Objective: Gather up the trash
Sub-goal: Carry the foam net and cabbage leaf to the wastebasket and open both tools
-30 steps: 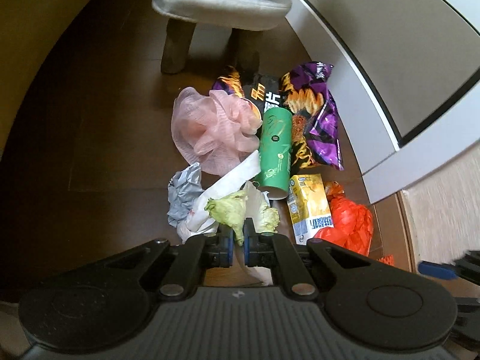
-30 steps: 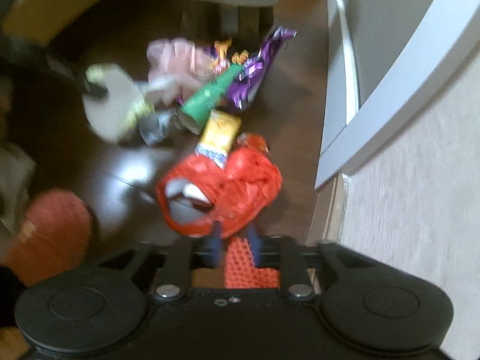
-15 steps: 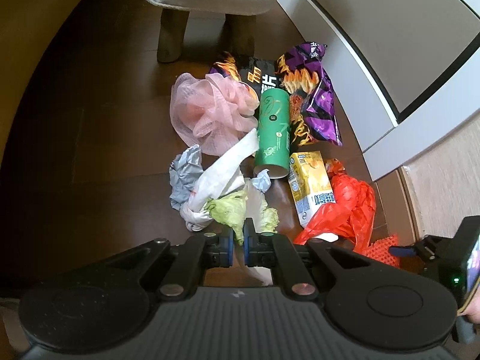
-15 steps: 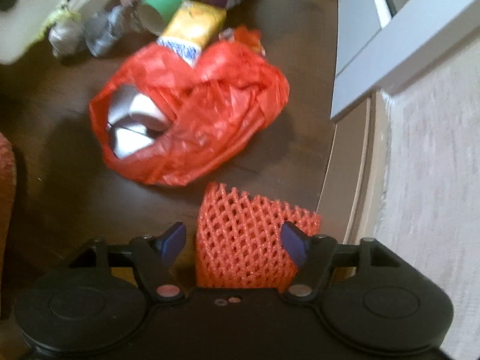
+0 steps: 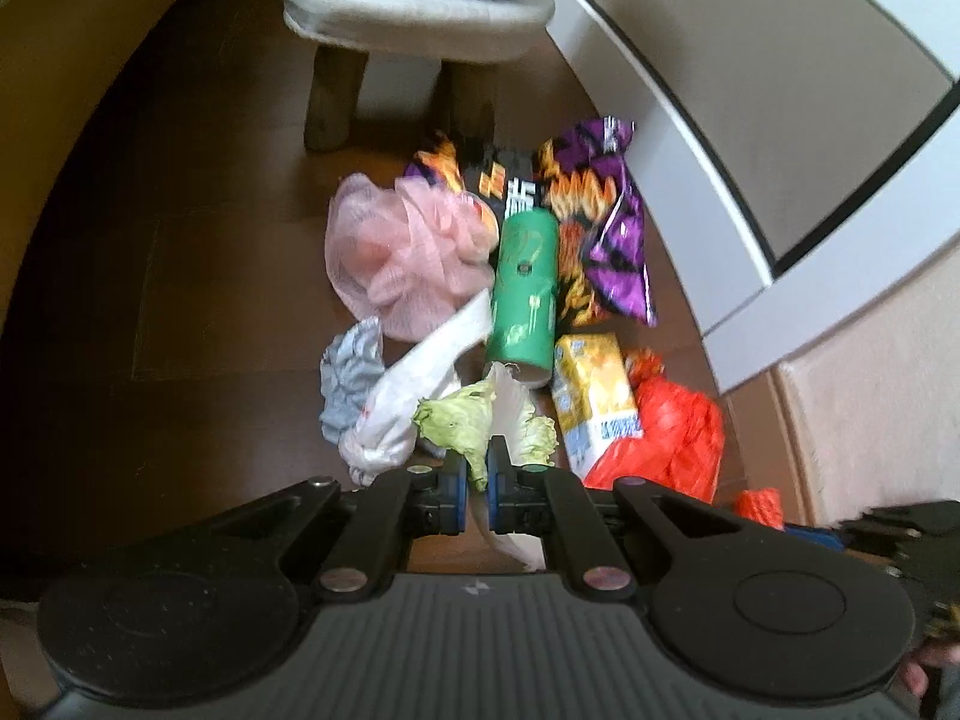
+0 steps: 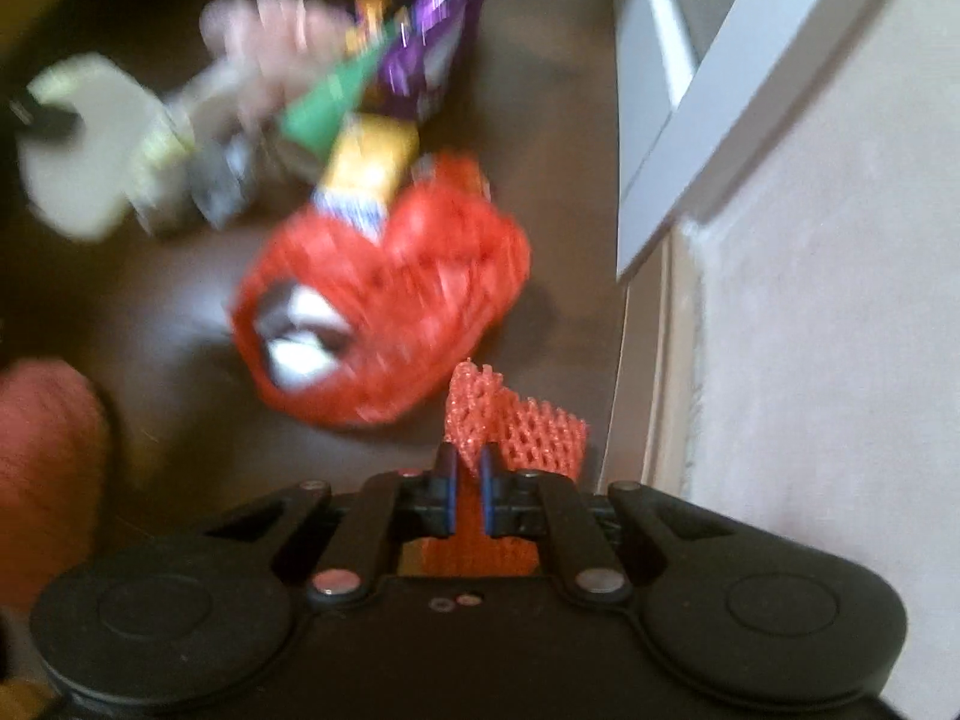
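My left gripper (image 5: 475,480) is shut on a pale green lettuce leaf (image 5: 456,420) held just above the trash pile on the dark floor. In the blurred right wrist view, my right gripper (image 6: 467,474) has its jaws closing, and the pads pinch the edge of an orange foam net (image 6: 528,432). Just beyond the net lies a red plastic bag (image 6: 408,300) with white scraps inside. The same bag (image 5: 672,438) sits at the right of the pile in the left wrist view, next to a yellow carton (image 5: 594,396) and a green tube (image 5: 523,294).
A pink mesh puff (image 5: 402,258), purple snack bags (image 5: 606,228), a white wrapper (image 5: 414,378) and grey crumpled paper (image 5: 348,378) fill the pile. A padded stool (image 5: 414,18) stands behind it. A white door frame (image 5: 720,180) and beige wall (image 6: 810,360) bound the right. A pink slipper (image 6: 42,450) lies left.
The right gripper's jaws stood wide around the orange net half a second ago and have now closed on its edge. The left gripper still holds the lettuce leaf in the same place.
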`<action>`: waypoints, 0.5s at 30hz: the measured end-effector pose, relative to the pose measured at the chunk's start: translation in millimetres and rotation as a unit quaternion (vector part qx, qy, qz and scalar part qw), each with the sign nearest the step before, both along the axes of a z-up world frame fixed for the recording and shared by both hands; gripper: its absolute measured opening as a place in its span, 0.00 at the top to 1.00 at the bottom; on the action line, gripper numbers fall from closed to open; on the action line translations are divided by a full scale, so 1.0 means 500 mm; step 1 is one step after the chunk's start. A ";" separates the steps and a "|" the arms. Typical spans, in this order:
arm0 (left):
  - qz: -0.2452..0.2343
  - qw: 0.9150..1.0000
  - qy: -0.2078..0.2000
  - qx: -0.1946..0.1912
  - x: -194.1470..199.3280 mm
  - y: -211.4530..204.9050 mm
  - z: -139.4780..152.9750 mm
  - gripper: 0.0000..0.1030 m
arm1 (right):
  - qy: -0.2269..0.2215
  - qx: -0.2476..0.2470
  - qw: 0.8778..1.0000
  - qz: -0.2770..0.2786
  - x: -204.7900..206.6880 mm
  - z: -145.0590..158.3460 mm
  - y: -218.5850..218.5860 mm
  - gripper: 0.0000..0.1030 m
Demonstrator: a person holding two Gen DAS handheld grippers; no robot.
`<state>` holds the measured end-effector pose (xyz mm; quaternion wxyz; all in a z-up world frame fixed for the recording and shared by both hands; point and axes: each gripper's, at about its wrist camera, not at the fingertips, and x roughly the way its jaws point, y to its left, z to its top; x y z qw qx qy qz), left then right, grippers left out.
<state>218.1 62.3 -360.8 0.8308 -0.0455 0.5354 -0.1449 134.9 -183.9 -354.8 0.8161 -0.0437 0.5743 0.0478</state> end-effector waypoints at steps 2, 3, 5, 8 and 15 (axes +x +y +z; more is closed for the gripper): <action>0.003 1.000 -0.013 -0.003 0.000 0.002 0.020 0.95 | -0.025 0.023 0.999 0.003 0.004 0.057 0.003 0.93; 0.006 1.000 -0.018 -0.006 0.000 0.004 0.032 0.95 | -0.039 0.032 0.999 0.005 0.006 0.085 0.003 0.93; 0.012 0.999 -0.029 -0.014 0.004 0.008 0.064 0.95 | -0.066 0.048 0.997 0.009 0.013 0.141 0.009 0.93; 0.019 0.998 -0.049 -0.024 0.012 0.011 0.123 0.95 | -0.111 0.072 0.991 0.007 0.038 0.227 0.014 0.93; 0.016 0.991 -0.128 -0.029 0.051 0.010 0.309 0.94 | -0.218 0.128 0.968 0.013 0.115 0.413 0.039 0.94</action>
